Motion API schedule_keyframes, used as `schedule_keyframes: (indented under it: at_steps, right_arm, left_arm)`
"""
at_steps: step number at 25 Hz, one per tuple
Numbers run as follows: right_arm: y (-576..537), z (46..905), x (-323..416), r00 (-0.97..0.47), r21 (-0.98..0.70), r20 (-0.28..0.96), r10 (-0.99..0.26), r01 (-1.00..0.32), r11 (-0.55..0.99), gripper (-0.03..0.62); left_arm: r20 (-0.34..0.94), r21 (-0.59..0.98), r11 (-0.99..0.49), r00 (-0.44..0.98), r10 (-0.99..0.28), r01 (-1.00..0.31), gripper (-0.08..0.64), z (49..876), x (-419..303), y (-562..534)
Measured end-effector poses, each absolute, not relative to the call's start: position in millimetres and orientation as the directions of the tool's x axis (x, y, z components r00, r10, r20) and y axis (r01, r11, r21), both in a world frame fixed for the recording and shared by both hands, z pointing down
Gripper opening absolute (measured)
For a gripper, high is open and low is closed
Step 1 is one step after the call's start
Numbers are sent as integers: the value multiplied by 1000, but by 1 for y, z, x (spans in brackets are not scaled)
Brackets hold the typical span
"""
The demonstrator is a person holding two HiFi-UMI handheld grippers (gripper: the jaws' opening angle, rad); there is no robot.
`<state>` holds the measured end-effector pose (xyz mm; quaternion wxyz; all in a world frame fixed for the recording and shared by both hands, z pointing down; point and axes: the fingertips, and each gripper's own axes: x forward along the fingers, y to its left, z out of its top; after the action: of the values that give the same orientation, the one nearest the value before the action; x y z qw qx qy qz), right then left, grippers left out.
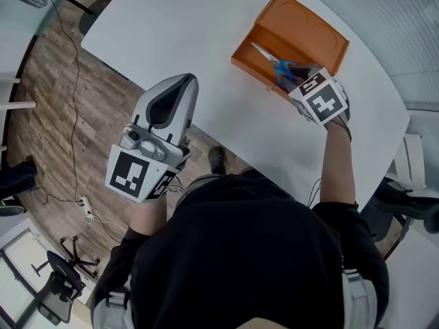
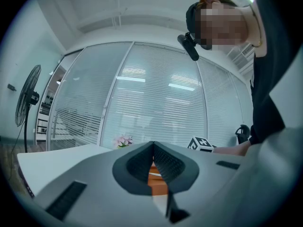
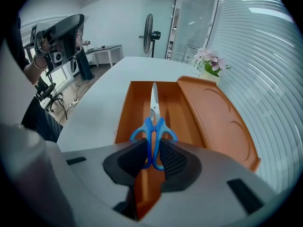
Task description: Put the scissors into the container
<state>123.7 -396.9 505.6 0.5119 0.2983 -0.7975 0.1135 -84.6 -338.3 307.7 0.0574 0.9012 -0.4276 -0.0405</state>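
Right gripper (image 3: 152, 156) clamped on the blue-handled steel scissors (image 3: 154, 126) at the handle loops, blades pointing along the trough of the open orange plastic container (image 3: 124, 109). Best lower until the blades lie flat inside, clear of the walls, then release. Left gripper (image 2: 153, 161) jaws together, empty, off the white bench (image 1: 192, 33).

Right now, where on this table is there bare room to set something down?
The table is bare across the wide stretch between the container and the left tongs, and along its near edge below the container. Crowded: the container's tray, filled by the scissors and the right tongs gripping them, with the open lid lying behind it.
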Motion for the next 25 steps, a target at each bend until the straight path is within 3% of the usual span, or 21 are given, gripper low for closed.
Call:
schedule_keyframes:
  at_steps: [25]
  right_arm:
    - [-395, 524, 126, -200, 118, 942, -268, -552, 825, 89]
  left_arm:
    - [-30, 130, -620, 622, -782, -773, 12, 306, -87, -334]
